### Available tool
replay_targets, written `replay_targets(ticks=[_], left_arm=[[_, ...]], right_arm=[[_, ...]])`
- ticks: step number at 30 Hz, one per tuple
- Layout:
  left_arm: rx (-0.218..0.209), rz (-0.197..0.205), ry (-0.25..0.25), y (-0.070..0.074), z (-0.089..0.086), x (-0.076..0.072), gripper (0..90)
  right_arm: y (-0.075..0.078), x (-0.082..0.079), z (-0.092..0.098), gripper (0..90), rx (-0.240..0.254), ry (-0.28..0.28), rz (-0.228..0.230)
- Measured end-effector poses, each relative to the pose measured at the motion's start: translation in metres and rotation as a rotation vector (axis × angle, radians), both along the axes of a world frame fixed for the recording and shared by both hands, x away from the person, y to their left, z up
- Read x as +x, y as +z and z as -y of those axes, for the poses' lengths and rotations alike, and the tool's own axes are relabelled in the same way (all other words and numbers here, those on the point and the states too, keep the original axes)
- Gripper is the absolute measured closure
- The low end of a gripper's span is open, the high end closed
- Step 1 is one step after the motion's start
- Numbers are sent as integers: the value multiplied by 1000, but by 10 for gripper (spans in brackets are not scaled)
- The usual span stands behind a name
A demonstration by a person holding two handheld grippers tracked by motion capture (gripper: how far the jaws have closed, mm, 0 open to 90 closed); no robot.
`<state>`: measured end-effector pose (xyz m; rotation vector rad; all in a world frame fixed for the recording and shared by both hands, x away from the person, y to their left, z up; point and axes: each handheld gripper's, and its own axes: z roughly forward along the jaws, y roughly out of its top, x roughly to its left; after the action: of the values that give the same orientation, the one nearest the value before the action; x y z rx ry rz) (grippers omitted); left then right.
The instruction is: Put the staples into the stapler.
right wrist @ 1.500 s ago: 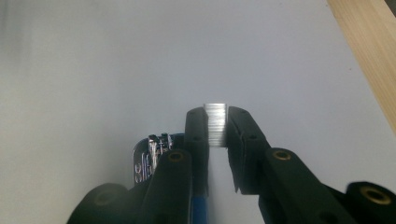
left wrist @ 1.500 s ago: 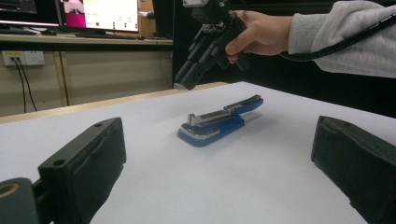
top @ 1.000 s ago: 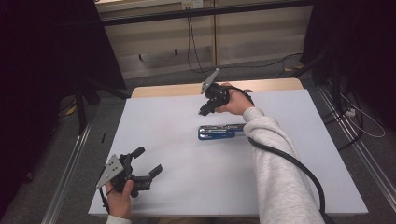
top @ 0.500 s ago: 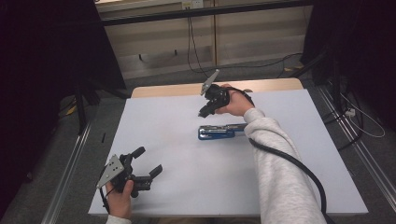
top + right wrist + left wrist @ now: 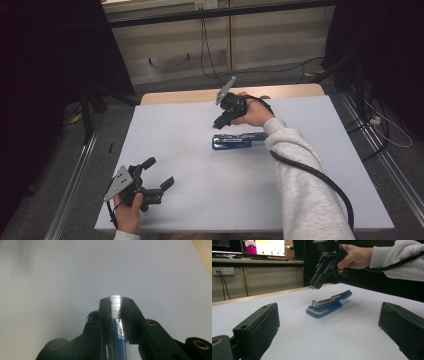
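White table (image 5: 180, 135) — right claw (image 5: 218, 123) pinching staples (image 5: 115, 305) above stapler (image 5: 235, 142).

Dim surroundings, evenly lit tabletop, soft shadows.

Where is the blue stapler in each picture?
High view: the blue metal stapler lies mid-table, beside the grey sleeve.
Left gripper view: centre, on the white table.
Right gripper view: bottom centre, behind the claw.
Shared landmark: right claw gripping a silver staple strip.
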<state>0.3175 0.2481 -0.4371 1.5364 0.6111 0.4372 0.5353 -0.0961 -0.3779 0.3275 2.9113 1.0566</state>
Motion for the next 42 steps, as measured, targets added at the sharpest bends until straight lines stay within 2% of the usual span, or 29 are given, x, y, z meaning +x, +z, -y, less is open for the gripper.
replay_targets(ticks=[2, 3, 6, 17, 42], left_arm=[[1, 1, 0, 0, 0, 0, 34], [-8, -6, -17, 0, 1, 0, 34], [12, 12, 3, 0, -1, 0, 34], [2, 3, -2, 0, 0, 0, 34], [10, 3, 1, 0, 0, 0, 35]], right_arm=[[-1, -1, 0, 783, 2, 3, -5], [-1, -2, 0, 782, 0, 2, -3], [-1, -3, 0, 783, -2, 6, -4], [-3, -4, 0, 782, 8, 12, -7], [-24, -8, -1, 782, -6, 21, -30]])
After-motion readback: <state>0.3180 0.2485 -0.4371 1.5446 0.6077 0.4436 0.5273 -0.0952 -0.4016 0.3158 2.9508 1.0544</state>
